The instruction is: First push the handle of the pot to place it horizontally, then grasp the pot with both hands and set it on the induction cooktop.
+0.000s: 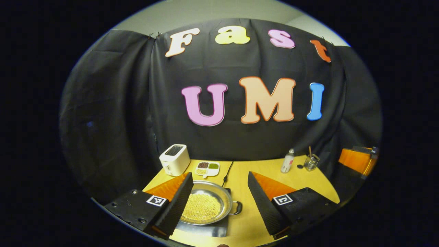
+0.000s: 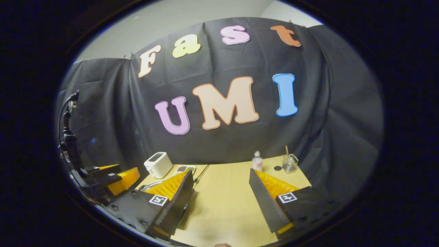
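Observation:
A silver pot (image 1: 205, 205) with yellow grains inside sits on a dark flat induction cooktop (image 1: 205, 230) near the table's front. Its small loop handle (image 1: 237, 208) points right. My left gripper (image 1: 220, 174) hangs open just above and in front of the pot, with its left finger (image 1: 178, 206) covering the pot's left rim and the handle between the two fingers. In the right gripper view my right gripper (image 2: 221, 171) is open over bare table, and a sliver of the pot's rim (image 2: 148, 186) shows behind its left finger. The left gripper (image 2: 116, 178) shows at the far left there.
A white toaster (image 1: 175, 159) and a three-part dish (image 1: 207, 168) stand at the back left. A cable (image 1: 227, 175) runs back from the cooktop. A small bottle (image 1: 287, 161) and a glass with a stick (image 1: 311, 162) stand at the back right, on the yellow table (image 1: 295, 181).

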Action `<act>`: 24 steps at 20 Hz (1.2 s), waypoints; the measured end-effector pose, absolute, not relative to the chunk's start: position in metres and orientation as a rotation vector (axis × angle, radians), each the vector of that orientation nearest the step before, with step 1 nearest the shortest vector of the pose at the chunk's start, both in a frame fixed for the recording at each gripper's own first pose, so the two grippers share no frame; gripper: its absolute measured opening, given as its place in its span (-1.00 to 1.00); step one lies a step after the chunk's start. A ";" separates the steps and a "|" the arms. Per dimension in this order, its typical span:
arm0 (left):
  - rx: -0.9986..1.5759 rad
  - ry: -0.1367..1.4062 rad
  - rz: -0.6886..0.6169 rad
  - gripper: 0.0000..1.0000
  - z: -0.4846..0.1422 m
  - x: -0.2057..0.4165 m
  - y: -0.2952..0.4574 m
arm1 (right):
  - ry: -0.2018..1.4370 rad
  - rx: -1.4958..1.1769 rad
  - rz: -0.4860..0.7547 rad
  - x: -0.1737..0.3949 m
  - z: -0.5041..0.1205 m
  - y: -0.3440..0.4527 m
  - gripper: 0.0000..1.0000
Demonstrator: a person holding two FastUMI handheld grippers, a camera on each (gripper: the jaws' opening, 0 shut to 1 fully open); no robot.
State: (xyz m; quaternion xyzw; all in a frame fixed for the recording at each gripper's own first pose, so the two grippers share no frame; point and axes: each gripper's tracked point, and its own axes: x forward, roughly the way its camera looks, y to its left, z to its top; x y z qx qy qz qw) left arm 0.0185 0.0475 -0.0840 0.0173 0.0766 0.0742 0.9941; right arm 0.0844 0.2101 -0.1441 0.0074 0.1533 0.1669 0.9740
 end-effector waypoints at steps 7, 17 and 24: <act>0.062 0.055 0.162 0.93 -0.055 -0.011 -0.017 | 0.232 -0.005 0.361 0.071 -0.112 0.157 0.86; 0.084 0.045 0.164 0.92 -0.057 -0.040 -0.046 | 0.177 0.018 0.364 0.047 -0.092 0.110 0.99; 0.107 0.049 0.182 0.92 -0.057 -0.045 -0.043 | 0.160 -0.044 0.360 0.033 -0.090 0.102 0.86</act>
